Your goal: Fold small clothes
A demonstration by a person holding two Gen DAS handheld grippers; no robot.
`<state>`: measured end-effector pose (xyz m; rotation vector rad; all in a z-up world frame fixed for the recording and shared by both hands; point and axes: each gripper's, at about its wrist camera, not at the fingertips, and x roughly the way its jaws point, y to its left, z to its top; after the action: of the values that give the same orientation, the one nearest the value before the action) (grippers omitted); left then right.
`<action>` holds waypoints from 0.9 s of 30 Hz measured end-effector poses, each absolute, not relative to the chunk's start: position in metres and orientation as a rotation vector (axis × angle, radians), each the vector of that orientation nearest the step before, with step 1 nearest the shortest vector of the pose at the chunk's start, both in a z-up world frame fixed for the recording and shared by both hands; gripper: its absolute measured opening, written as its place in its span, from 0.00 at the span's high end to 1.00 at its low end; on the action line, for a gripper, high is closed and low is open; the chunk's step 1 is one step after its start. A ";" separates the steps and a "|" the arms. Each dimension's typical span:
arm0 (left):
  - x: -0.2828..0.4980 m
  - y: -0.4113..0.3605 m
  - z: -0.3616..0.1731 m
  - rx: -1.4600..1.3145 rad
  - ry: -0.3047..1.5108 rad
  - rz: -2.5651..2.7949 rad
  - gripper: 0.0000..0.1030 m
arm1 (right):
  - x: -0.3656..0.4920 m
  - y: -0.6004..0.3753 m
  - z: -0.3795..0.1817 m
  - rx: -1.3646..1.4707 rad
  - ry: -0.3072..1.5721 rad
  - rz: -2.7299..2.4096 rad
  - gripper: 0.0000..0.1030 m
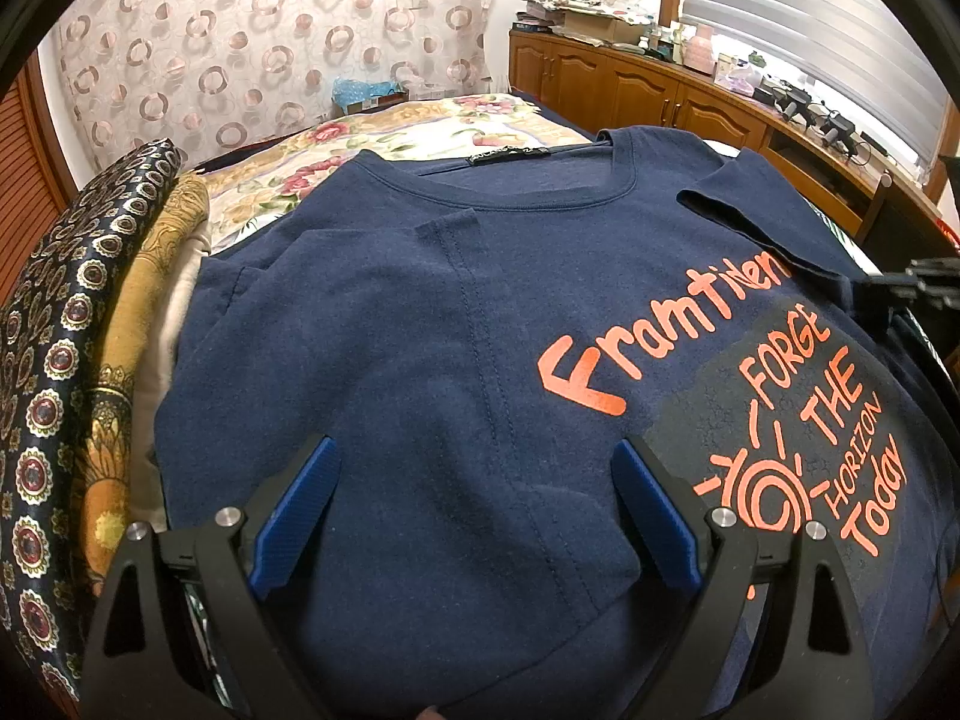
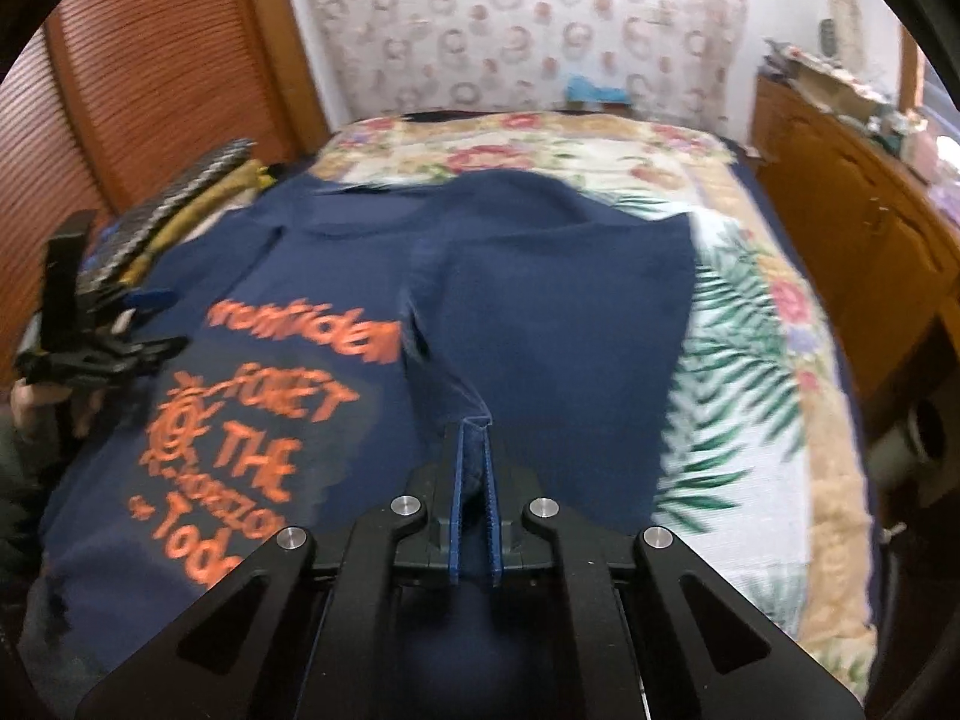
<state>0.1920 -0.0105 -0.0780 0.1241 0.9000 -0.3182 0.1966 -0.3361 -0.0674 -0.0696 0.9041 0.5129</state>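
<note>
A navy T-shirt with orange lettering lies face up on the bed, its left side folded inward along a stitched seam. My left gripper hovers open just over the shirt's lower middle, nothing between its blue pads. In the right wrist view the shirt has its right part lifted into a fold, and my right gripper is shut on that fold's hemmed edge. The left gripper shows at the left edge there, open. The right gripper's fingers show at the right edge of the left wrist view.
A pile of folded patterned cloths lies left of the shirt. The floral bedspread stretches beyond and to the right. A wooden cabinet with clutter lines the right wall. A louvred wooden door stands at the left.
</note>
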 end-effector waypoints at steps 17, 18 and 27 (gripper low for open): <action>0.185 -0.008 -0.067 0.125 0.891 -0.280 0.10 | 0.246 -0.338 -0.065 -0.186 0.837 0.410 0.55; 0.183 -0.006 -0.058 0.121 0.873 -0.276 0.10 | 0.254 -0.340 -0.067 -0.193 0.840 0.400 0.55; 0.214 0.023 -0.015 0.098 0.843 -0.196 0.10 | 0.281 -0.338 -0.092 -0.239 0.864 0.392 0.54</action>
<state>0.2137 0.0235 -0.0150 0.0980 0.8425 -0.1959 0.2810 -0.3376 -0.0920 -0.2393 0.8640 0.3923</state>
